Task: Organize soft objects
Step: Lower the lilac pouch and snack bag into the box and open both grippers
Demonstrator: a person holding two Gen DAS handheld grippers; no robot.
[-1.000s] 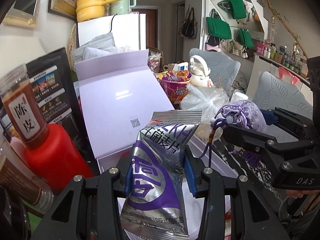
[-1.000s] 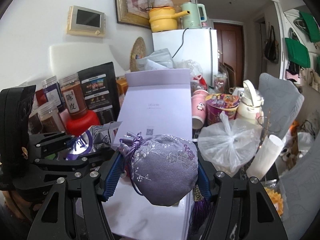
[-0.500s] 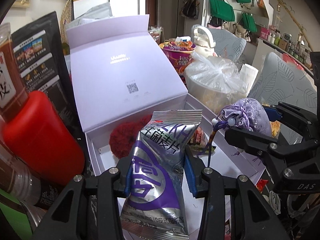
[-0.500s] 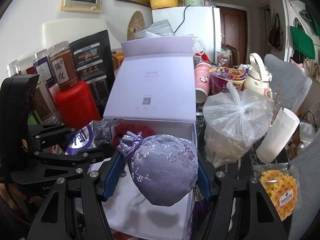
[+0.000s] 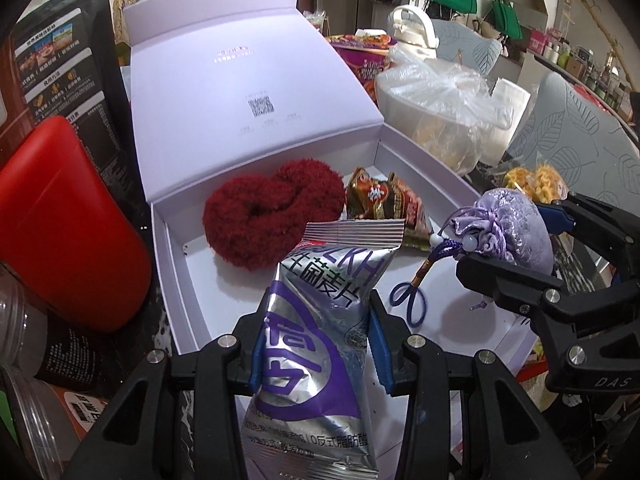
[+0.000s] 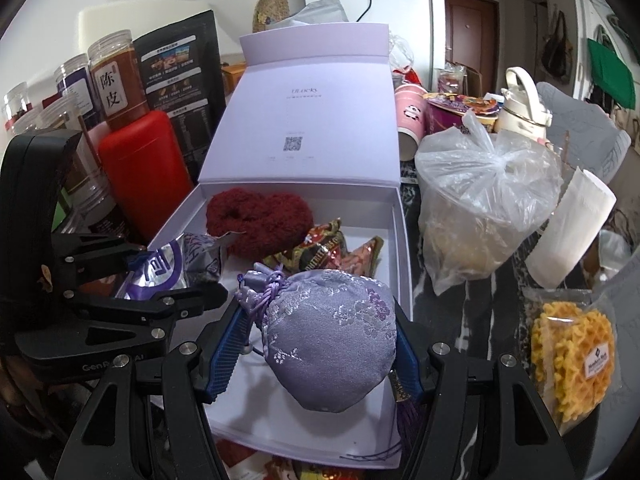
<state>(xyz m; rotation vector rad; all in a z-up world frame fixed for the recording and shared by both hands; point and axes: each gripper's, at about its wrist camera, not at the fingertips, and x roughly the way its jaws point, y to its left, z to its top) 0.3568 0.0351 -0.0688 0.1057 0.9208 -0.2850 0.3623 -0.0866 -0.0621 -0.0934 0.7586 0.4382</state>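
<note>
Two soft things hang above the lavender box (image 6: 402, 240): our left tongs (image 5: 316, 344) clamp the silver snack packet (image 5: 320, 344), our right tongs (image 6: 316, 344) the brocade pouch (image 6: 332, 336). Its dangling cord (image 5: 412, 304) may snag the box wall, we judge. Beside the box, jars, a red canister (image 6: 144, 164) and a plastic bag (image 6: 480, 200) crowd the desk (image 6: 472, 320).

My left camera looks down, close, into the open white box (image 5: 176, 280). My right camera sees the same box (image 6: 404, 240) from beside it, maybe slightly farther back.
</note>
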